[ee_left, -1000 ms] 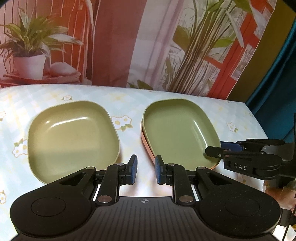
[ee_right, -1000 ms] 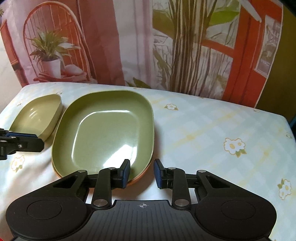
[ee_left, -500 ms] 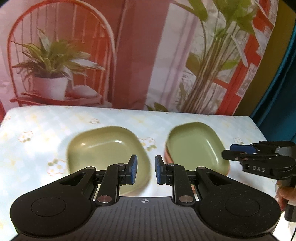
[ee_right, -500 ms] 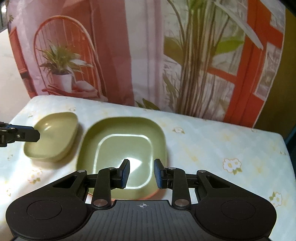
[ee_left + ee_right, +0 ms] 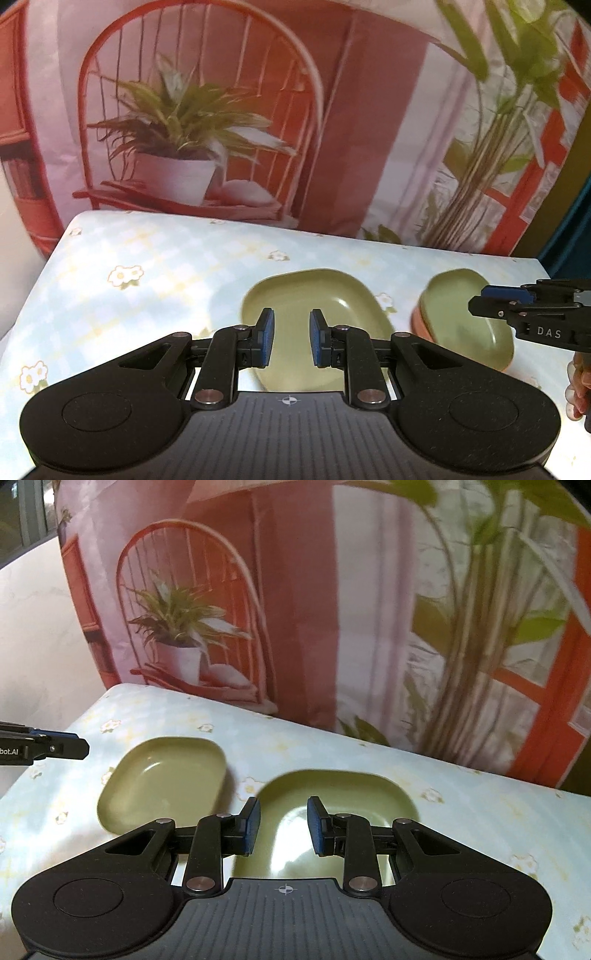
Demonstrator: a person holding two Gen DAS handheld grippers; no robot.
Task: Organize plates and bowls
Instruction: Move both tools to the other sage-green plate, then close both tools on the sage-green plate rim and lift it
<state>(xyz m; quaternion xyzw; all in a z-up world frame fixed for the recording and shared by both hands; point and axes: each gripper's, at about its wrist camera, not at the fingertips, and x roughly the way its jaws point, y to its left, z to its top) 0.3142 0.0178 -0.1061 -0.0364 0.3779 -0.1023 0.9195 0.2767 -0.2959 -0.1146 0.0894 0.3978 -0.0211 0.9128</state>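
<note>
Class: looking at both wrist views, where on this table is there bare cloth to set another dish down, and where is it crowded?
Free: the left cloth beside the green bowl, and the right cloth beyond the stacked green plate. Crowded: the narrow strip between bowl and plate, and the near edge under both grippers.

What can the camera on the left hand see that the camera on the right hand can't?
Only the left view shows the orange dish under the green plate and a bit of the person's hand. Only the right view shows the plate's far side and the cloth beyond. Both show the green bowl and each open, empty hand-held gripper.
</note>
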